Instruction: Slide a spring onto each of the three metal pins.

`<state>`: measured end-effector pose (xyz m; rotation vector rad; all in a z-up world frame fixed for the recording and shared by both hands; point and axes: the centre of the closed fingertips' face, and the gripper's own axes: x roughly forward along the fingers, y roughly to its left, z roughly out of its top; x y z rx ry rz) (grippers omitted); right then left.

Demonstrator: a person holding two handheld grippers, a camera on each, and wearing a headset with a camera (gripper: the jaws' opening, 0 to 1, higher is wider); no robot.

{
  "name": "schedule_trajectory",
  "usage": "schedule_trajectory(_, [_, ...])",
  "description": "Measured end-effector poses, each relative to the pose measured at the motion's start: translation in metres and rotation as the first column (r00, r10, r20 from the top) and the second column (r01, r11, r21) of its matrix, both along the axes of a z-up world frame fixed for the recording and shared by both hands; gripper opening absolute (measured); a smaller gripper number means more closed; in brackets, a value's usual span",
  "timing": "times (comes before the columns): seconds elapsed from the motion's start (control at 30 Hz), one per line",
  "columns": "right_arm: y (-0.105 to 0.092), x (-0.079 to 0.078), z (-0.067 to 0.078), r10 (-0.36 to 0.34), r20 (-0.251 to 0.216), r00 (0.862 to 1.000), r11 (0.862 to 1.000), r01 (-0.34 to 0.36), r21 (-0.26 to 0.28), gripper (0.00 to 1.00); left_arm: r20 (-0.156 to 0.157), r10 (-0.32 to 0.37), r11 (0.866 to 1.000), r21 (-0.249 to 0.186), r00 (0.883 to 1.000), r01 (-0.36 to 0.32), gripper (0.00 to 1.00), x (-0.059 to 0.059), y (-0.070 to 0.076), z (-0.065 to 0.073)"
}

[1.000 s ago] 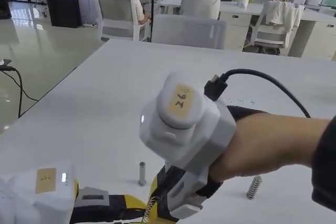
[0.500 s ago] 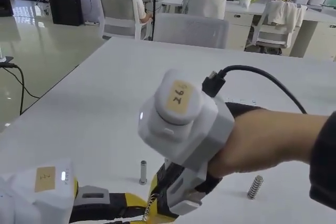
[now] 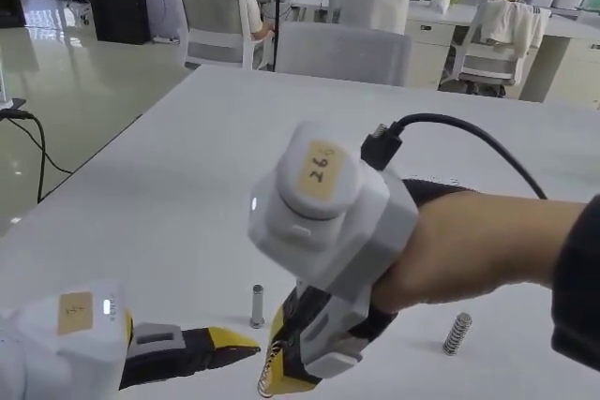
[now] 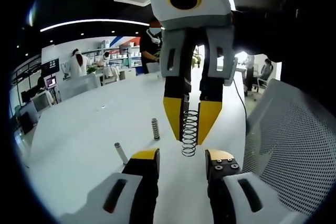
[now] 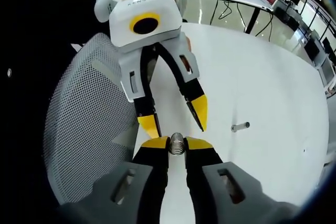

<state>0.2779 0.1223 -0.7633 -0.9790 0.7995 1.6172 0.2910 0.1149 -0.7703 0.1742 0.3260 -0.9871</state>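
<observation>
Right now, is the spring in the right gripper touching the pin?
Apart. The left gripper view shows bare table between the held spring and the pin.

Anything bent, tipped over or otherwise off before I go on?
Nothing stands out. The right gripper pinches a spring that hangs straight, the metal pin stands upright, and the spare spring stands apart from it.

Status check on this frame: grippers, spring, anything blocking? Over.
Right gripper shut on held spring. Left gripper open, facing it. One pin upright, bare; second spring standing loose on table. Nothing seen blocking the pin.
</observation>
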Motion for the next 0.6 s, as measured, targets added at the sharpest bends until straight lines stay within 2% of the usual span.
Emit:
schedule_trajectory(0.17, [0.000,0.002,0.000,0.000,0.003,1.000,1.000,0.000,-0.002,0.13,-0.015,0.031,0.999,-0.010,0.999,-0.031,0.46,0.002,0.005,0.000])
schedule_trajectory(0.37, [-0.001,0.005,0.001,-0.006,0.005,1.000,1.000,0.006,-0.001,0.13,-0.031,0.067,0.997,-0.041,0.997,-0.068,0.62,0.002,0.010,0.001])
schedule_trajectory(0.6, [-0.001,0.013,0.004,-0.010,0.013,1.000,1.000,0.010,0.003,0.13,-0.036,0.106,0.994,-0.037,0.994,-0.108,0.72,0.004,0.016,0.000])
